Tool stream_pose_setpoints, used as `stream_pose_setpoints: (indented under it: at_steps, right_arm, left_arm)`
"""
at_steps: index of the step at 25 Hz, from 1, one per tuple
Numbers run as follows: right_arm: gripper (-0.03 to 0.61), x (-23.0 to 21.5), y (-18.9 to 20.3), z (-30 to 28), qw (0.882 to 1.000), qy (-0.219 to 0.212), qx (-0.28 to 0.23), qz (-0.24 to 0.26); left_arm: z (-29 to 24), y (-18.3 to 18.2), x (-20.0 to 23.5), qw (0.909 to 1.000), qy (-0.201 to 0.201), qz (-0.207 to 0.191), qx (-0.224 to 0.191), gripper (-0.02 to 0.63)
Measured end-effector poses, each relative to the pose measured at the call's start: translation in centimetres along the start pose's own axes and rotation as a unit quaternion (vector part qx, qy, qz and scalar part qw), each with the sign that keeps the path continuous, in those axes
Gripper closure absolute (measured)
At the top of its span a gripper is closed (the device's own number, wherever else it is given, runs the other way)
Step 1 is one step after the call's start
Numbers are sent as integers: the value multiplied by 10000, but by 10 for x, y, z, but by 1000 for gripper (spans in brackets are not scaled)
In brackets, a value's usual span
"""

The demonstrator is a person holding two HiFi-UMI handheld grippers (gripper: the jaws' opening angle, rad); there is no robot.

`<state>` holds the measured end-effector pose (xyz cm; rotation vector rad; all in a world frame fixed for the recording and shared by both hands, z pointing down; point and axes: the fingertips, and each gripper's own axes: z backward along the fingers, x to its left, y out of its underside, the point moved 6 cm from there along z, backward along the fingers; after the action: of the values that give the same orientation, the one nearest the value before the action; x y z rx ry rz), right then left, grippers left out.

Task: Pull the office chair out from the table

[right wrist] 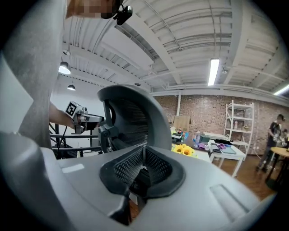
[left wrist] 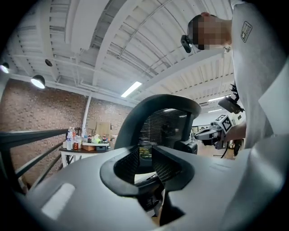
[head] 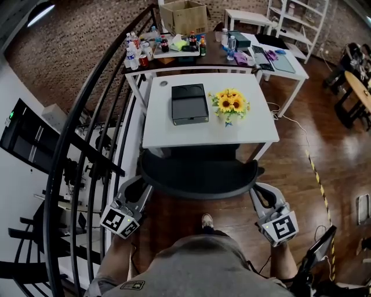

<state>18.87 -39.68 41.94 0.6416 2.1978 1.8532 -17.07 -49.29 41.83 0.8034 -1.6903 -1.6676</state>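
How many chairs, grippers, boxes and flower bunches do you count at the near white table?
Office chair: 1
Grippers: 2 (left gripper, right gripper)
Black box: 1
Sunflower bunch: 1
Total: 5

— What sort of room am I steering in?
— From my feed, a loft-style workroom, half office, half lab. I see a brick wall (head: 75, 40) along the far side, and a ribbed white ceiling (right wrist: 189, 31) with a strip light (right wrist: 213, 71) and a pendant lamp (left wrist: 38, 81).
— Why office?
— An office chair (head: 197, 174) stands at the near edge of a white table (head: 174, 136) that carries sunflowers (head: 231, 104). Past its far edge, a second table (head: 211, 57) is crowded with bottles (head: 132, 57), with a cardboard box (head: 184, 16) beyond them.
— And lab?
— White open shelving (head: 298, 20) stands at the far right. The dark wooden floor (head: 301, 162) is marked with yellow-black tape (head: 317, 177). A black metal railing (head: 93, 110) runs beside the white table's left edge.
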Motion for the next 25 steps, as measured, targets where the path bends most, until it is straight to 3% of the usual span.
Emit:
stream_pose_setpoints:
  at_steps: [4, 9, 14, 20, 25]
  right_arm:
    - [489, -22, 5, 10, 9997, 168, 162, 75]
    - [353, -39, 1, 6, 9996, 33, 202, 205]
    - [317, -47, -8, -4, 9993, -156, 129, 313]
    - [264, -48, -13, -19, 9922, -917, 314, 786]
    - [250, -43, -22, -42, 9795, -1542, 433, 1222]
  left_arm:
    - [8, -3, 19, 9998, -130, -120, 19, 535]
    - [5, -5, 40, 9999, 66, -144, 29, 403]
    - [-5, -9, 48, 9986, 423, -307, 73, 337]
    - [-28, -14, 52, 9904, 1143, -676, 389, 291]
    - [-54, -19, 51, 9765, 1721, -1093, 702, 261]
